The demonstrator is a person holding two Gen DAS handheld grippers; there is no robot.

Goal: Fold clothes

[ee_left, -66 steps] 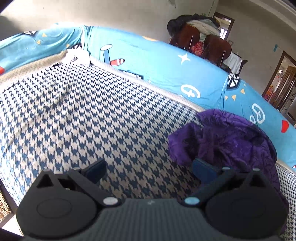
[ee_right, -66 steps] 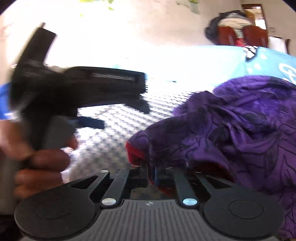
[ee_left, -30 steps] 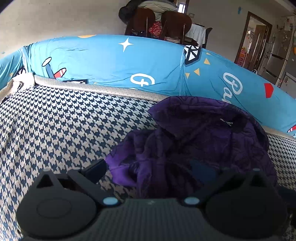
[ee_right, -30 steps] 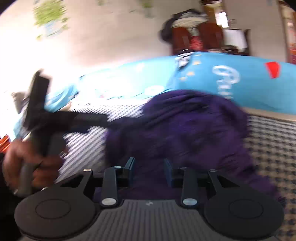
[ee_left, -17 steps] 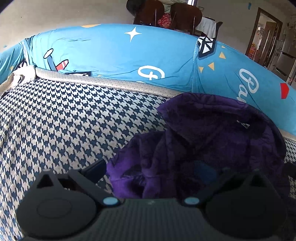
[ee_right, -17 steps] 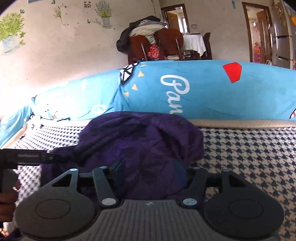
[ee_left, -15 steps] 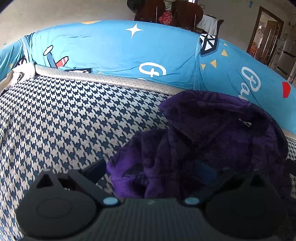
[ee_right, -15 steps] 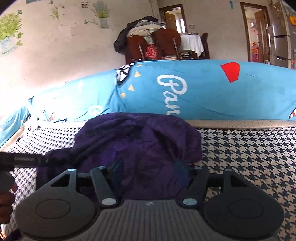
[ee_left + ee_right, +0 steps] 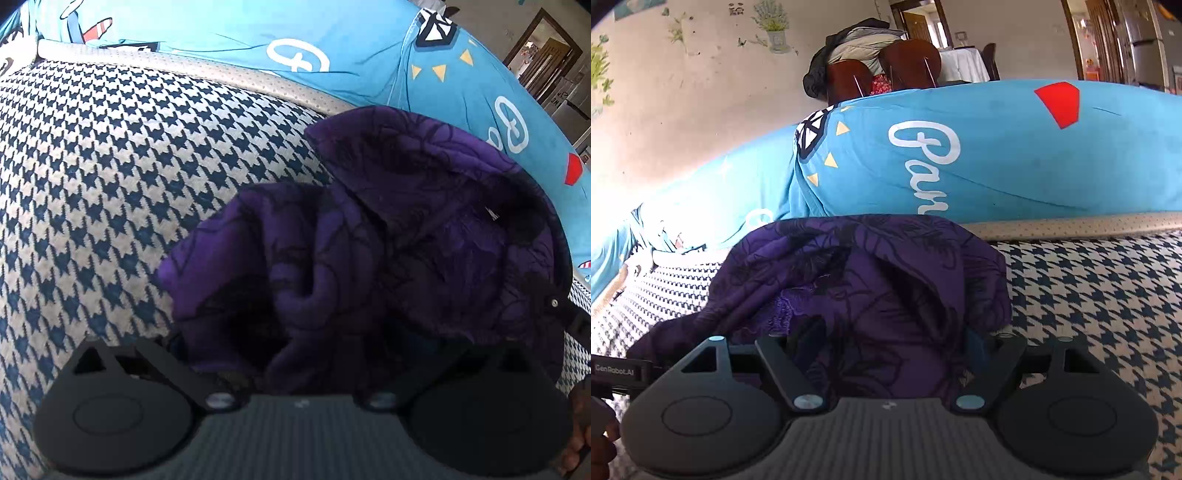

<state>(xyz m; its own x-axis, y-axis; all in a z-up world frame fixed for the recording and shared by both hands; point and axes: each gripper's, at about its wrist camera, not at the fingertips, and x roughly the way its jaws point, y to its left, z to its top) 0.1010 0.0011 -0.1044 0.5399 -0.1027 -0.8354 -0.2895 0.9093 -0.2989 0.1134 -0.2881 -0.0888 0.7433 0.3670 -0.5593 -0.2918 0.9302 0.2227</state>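
A crumpled purple garment (image 9: 388, 236) with a dark printed pattern lies in a heap on the houndstooth sofa seat (image 9: 96, 177). It also shows in the right wrist view (image 9: 871, 291). My left gripper (image 9: 299, 343) is open, its jaws spread wide and pushed into the near edge of the heap; cloth hides both fingertips. My right gripper (image 9: 890, 339) is open too, its jaws straddling the near side of the garment from the other side. The left gripper's black body (image 9: 617, 369) shows at the left edge of the right wrist view.
A blue printed cover (image 9: 997, 155) drapes the sofa back behind the garment, with a beige piped edge (image 9: 1071, 227) below it. Brown chairs with piled clothes (image 9: 879, 62) stand beyond the sofa. A doorway (image 9: 539, 44) is at the far right.
Both grippers have moved down and closer to the purple garment, which now fills more of each view. The right gripper, shut on cloth two seconds ago, stands open.
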